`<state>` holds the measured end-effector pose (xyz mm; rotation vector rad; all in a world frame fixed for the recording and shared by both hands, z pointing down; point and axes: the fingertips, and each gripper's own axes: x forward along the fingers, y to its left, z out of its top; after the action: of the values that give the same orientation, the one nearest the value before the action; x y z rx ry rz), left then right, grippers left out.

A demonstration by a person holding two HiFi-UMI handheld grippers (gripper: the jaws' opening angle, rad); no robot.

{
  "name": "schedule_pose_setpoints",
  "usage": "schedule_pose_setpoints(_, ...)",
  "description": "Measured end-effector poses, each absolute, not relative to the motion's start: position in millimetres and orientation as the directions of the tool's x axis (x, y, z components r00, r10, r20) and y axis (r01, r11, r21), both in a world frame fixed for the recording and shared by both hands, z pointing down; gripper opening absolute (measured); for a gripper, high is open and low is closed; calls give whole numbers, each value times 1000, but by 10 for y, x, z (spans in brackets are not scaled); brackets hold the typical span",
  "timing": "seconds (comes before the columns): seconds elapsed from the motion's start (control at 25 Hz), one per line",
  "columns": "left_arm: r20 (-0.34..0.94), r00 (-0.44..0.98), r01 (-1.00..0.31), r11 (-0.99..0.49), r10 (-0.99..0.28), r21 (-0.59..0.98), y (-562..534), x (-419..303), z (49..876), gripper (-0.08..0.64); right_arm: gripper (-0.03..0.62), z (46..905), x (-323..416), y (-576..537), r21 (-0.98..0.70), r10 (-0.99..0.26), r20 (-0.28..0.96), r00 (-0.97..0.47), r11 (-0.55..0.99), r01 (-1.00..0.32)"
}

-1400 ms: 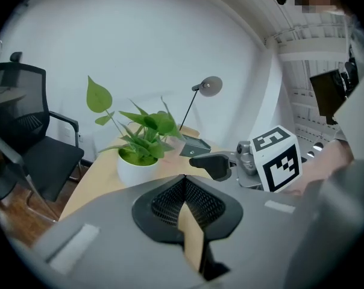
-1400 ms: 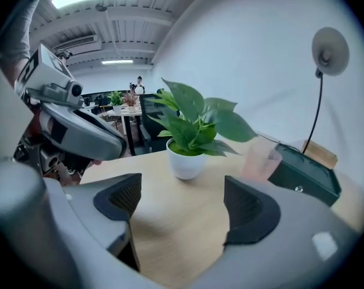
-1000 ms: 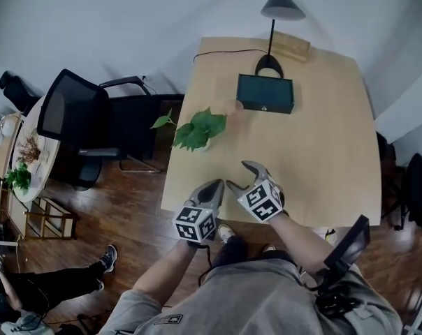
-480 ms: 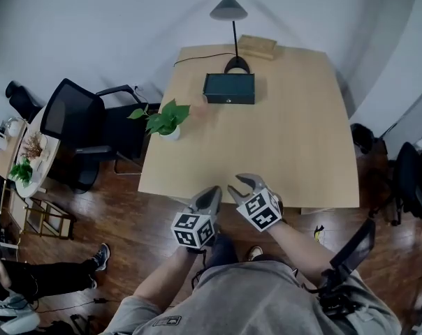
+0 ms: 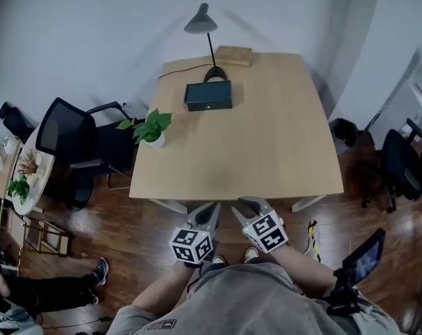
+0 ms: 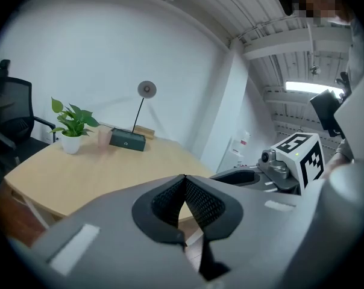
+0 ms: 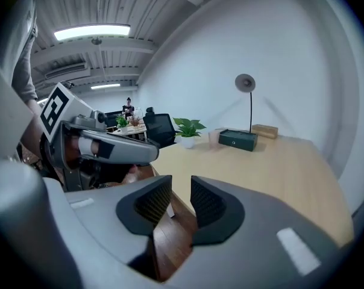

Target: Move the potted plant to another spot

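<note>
You have backed off the table (image 5: 267, 138), so the potted plant (image 5: 149, 127) stays at its edge. The left gripper (image 5: 212, 207) is pinched together and empty, and the right gripper (image 5: 244, 206) is closing on nothing.

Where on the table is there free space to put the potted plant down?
The near half of the table, in front of the dark box, and its right side are bare. Crowded only at the far left: potted plant, lamp, wooden block.

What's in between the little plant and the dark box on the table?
A small pinkish cup stands there, between the potted plant and the dark box. The left gripper view shows it best.
</note>
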<state>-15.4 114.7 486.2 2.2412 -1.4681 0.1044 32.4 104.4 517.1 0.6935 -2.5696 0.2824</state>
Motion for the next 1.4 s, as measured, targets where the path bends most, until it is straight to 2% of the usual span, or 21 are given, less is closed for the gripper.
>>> schedule_pose_setpoints(0.4,346,584,-797,-439,-734,415,1735,-56,5123,0,41,5528,526,1903,-227,-463,570,-679,705,-672)
schedule_pose_setpoints(0.68,363,656,-749,-512,-662,421,1995,-116,5187,0,8,5615,389,2192,-264,-480,584,-654,650,-713)
schedule_pose_setpoints(1.0,352,626,-772,-486,-696,410,2007,-235,5177,0,8,5517,406,2178,-237,-515,559,-650,652,-720)
schedule_pose_setpoints(1.4,349,631,-768,-491,-694,411,2076,-2,5124,0,6,5405,581,2135,-220,-533,547,-646,652,-725)
